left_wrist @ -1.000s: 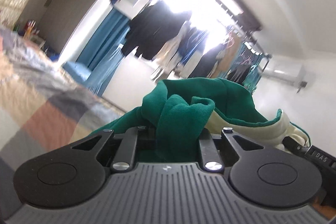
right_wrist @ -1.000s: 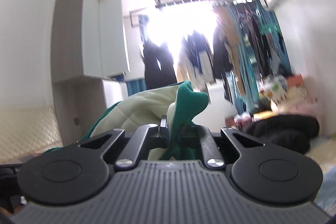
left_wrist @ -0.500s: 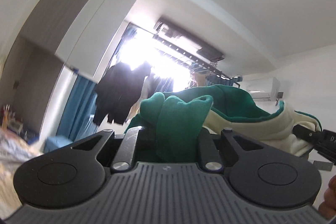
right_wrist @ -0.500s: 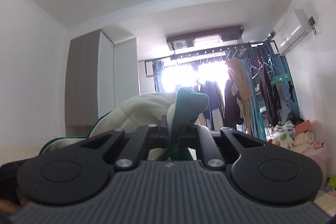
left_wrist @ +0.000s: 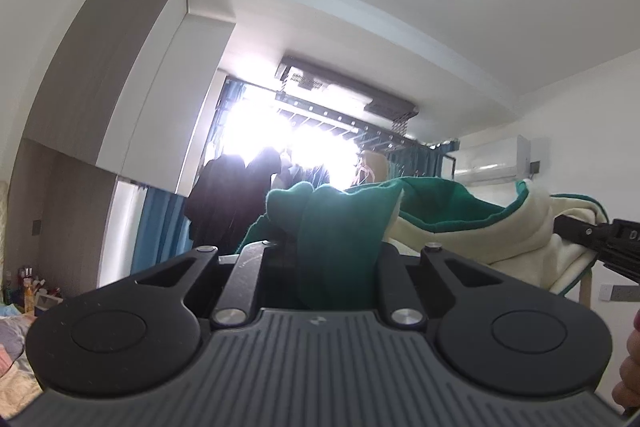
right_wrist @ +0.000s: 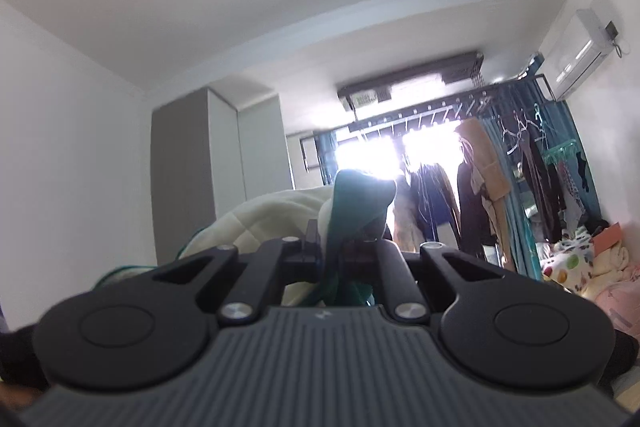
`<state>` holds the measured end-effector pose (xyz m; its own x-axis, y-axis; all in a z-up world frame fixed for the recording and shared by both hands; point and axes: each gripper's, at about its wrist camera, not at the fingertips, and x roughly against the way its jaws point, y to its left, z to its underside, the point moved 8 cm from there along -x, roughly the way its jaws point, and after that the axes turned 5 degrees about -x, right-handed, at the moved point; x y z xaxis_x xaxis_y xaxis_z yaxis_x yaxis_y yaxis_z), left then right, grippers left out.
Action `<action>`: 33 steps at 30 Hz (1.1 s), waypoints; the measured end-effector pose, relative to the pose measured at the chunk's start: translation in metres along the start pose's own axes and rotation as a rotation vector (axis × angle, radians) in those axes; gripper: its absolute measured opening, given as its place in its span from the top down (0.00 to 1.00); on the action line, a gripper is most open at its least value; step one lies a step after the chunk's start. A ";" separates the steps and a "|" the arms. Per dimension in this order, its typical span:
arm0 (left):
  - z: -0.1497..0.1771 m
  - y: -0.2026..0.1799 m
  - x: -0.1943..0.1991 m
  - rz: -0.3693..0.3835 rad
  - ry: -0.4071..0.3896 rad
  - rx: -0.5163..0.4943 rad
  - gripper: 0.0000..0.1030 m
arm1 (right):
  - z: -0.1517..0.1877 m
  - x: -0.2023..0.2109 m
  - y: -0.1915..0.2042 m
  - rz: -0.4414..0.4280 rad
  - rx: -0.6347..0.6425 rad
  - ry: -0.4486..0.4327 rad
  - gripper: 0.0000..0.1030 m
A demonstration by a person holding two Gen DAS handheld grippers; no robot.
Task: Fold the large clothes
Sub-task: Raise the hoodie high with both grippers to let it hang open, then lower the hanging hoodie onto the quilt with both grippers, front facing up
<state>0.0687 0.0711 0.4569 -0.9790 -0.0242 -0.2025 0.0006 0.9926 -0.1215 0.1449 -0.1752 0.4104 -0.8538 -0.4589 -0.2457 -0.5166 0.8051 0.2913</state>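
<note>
My left gripper (left_wrist: 340,255) is clamped on a thick green fold of the garment (left_wrist: 440,203). It spans rightward, long axis across, to my right gripper (right_wrist: 334,251), pinched tight on thin edge. Both held high, equally near.

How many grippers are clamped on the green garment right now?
2. The left gripper pinches a thick green fold of the green garment; the right gripper pinches another edge, cream lining beside it. No third grip shows.
</note>
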 end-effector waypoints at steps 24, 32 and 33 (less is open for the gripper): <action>0.569 0.256 -0.439 -0.168 0.589 0.061 0.84 | 0.482 -0.324 -0.174 0.242 0.038 0.480 0.90; 0.777 0.320 -0.489 -0.177 0.831 0.040 0.84 | 0.644 -0.358 -0.226 0.257 0.004 0.713 0.89; 0.788 0.325 -0.491 -0.172 0.839 0.033 0.84 | 0.653 -0.359 -0.225 0.251 0.019 0.725 0.89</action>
<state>0.7101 0.3116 -0.2493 -0.7932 -0.0649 0.6055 -0.1685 0.9789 -0.1157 0.6092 0.0542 -0.1710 -0.7774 -0.3877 0.4953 -0.3061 0.9211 0.2406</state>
